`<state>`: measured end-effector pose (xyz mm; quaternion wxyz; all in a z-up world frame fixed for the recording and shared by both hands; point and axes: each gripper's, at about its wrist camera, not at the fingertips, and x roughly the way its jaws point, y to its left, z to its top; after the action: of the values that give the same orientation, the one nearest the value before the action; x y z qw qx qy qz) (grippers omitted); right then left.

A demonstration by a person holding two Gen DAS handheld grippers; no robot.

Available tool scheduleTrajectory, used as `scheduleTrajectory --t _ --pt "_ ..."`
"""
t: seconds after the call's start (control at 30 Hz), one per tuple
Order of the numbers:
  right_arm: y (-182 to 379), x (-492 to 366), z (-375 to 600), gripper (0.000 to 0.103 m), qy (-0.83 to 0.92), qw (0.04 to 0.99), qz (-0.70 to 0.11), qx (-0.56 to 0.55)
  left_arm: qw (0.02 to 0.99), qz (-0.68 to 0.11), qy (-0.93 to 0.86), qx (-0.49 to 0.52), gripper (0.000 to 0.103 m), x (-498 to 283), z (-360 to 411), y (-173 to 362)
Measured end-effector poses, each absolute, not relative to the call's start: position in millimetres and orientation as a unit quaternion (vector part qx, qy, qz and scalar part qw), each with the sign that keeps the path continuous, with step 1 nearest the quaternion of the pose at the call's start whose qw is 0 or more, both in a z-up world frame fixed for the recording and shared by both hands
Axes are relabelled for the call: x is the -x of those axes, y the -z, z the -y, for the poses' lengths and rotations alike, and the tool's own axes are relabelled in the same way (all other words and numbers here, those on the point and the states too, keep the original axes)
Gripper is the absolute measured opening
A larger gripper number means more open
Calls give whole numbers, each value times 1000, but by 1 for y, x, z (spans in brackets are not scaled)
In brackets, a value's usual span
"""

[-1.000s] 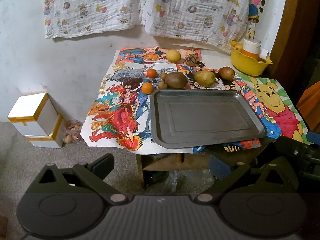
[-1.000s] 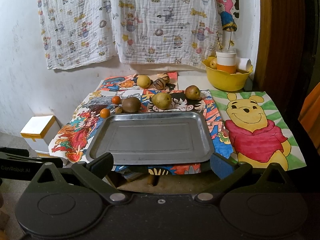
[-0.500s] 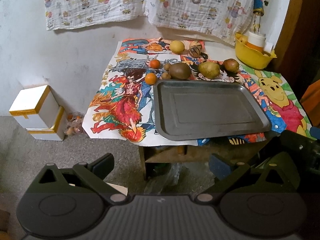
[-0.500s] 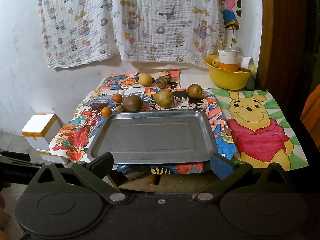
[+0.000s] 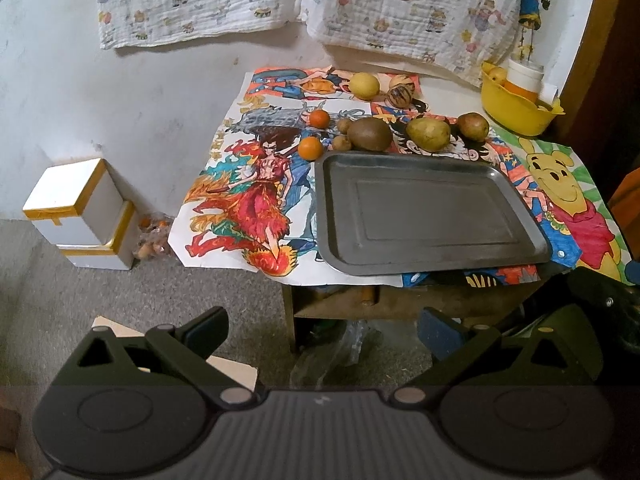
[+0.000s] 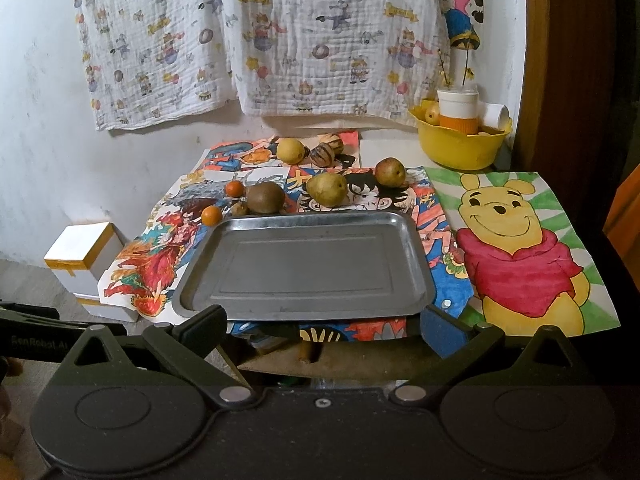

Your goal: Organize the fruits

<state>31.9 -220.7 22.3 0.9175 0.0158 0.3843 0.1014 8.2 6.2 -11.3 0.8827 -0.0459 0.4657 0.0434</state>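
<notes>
Left tongs (image 5: 323, 330) raised, drawn back from tray (image 5: 424, 268); right tongs (image 6: 323, 326) nearer tray.

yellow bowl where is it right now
The yellow bowl sits at the table's far right corner in both views, behind the bear drawing, with a white and orange cup standing in it.

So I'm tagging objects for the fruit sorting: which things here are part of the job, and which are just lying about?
Part of the job:
metal tray
two small oranges
brown kiwi-like fruit
green pear
brownish pear
yellow round fruit
striped fruits

Just lying about:
yellow bowl
white-and-orange cup
white boxes
coloured drawings
hanging cloth
</notes>
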Motion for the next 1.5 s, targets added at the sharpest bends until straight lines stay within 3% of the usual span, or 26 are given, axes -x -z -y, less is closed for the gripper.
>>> scheduleTrajectory --t 0.77,1.5 --pt "-11 -54 235 103 -112 907 -407 -1 875 -476 -76 45 102 -30 2 20" --pt "17 -151 245 103 -214 876 -429 43 832 -524 -166 70 102 -95 10 43"
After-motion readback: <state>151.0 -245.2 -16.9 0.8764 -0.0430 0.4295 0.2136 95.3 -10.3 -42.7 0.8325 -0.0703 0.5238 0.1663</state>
